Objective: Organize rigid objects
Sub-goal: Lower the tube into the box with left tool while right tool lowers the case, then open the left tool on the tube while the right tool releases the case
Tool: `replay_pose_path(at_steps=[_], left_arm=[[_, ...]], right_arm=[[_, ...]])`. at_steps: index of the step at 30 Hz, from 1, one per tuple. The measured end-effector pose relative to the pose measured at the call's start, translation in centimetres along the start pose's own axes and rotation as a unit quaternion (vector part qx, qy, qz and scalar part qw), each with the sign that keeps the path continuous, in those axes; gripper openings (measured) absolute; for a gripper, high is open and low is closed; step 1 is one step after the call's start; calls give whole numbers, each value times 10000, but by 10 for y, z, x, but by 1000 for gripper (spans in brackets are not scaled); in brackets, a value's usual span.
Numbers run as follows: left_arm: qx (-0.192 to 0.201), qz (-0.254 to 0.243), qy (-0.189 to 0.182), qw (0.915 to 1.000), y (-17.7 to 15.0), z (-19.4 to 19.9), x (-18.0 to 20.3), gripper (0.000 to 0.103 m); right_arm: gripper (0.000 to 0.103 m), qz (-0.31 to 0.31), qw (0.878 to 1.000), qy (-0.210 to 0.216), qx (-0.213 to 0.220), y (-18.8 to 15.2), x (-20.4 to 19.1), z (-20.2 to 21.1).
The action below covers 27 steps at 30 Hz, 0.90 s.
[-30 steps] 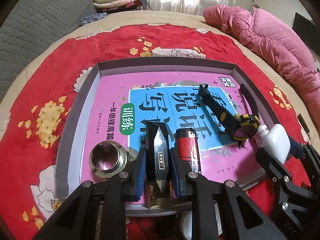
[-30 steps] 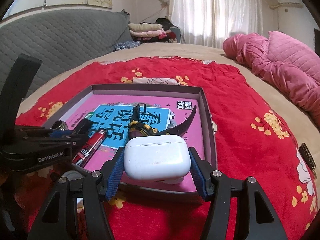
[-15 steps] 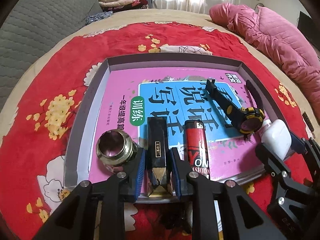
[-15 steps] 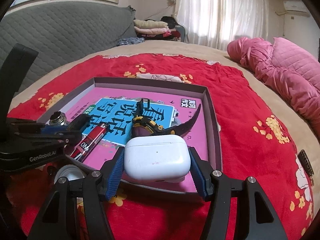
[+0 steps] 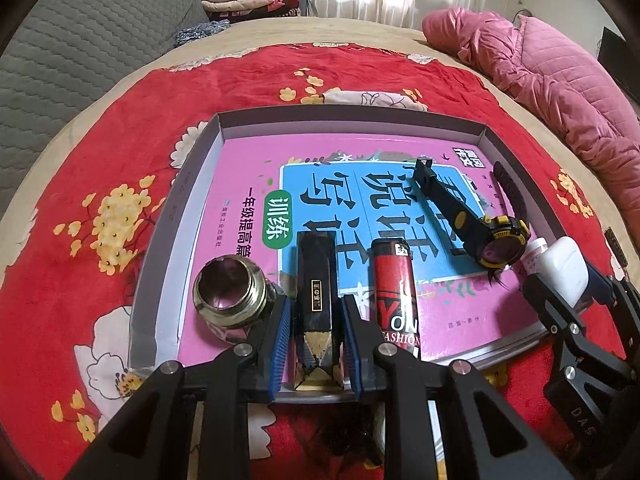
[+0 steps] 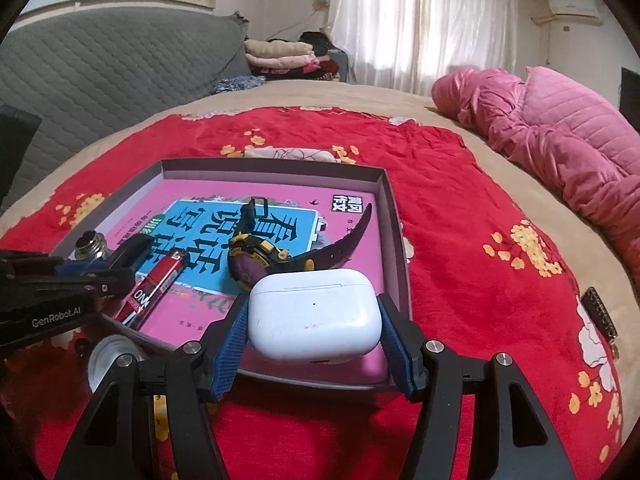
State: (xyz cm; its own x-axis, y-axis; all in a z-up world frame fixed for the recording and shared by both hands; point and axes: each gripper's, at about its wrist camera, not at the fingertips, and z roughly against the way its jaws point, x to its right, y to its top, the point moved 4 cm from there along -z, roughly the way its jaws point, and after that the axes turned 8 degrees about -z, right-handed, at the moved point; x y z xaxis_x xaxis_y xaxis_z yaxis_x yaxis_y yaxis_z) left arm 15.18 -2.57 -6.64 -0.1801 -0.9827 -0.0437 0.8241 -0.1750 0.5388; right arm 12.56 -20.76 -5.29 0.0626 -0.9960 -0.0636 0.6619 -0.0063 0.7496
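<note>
A shallow grey tray point(image 5: 188, 184) sits on a red flowered blanket point(image 5: 120, 128) spread over a bed. A pink and blue book point(image 5: 248, 168) lines the tray floor, and the small objects lie on it in a loose row.

From the left: a silver threaded metal fitting point(image 5: 230, 294) stands with its open mouth up, near the tray's front left corner. Just beside it is a long black box point(image 5: 316, 292) with a small gold label and a gold triangle pattern on its near end. The left gripper point(image 5: 316, 344) is closed on the sides of this box, its blue pads pressing it; the box lies on the book with its near end at the tray's front wall. Next comes a red and black lighter point(image 5: 394, 284), lying flat and parallel to the box. Further right, a black and yellow wristwatch point(image 5: 496, 236) lies with its straps spread toward the back. At the far right, the right gripper point(image 6: 314, 332) holds a white earbud case point(image 6: 314, 316) between widely spread pads, above the tray's front right corner.

Compared with a second ago, the black box was raised and tilted in the left gripper; it now lies down on the book. The earbud case is held as before.

Both grippers point forward and downward into the tray.
</note>
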Motion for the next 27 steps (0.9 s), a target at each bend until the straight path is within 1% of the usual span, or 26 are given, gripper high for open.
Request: replay_pose_path(at_steps=[7,27], left_arm=[[-15,4,13,10000,0,0,0,25],[-94,161,-17,9998,0,3,-3,25]], right_arm=[[64,114,9998,-175,31,0,-1,0],[63,182,9995,-247,50,0,-2,1]])
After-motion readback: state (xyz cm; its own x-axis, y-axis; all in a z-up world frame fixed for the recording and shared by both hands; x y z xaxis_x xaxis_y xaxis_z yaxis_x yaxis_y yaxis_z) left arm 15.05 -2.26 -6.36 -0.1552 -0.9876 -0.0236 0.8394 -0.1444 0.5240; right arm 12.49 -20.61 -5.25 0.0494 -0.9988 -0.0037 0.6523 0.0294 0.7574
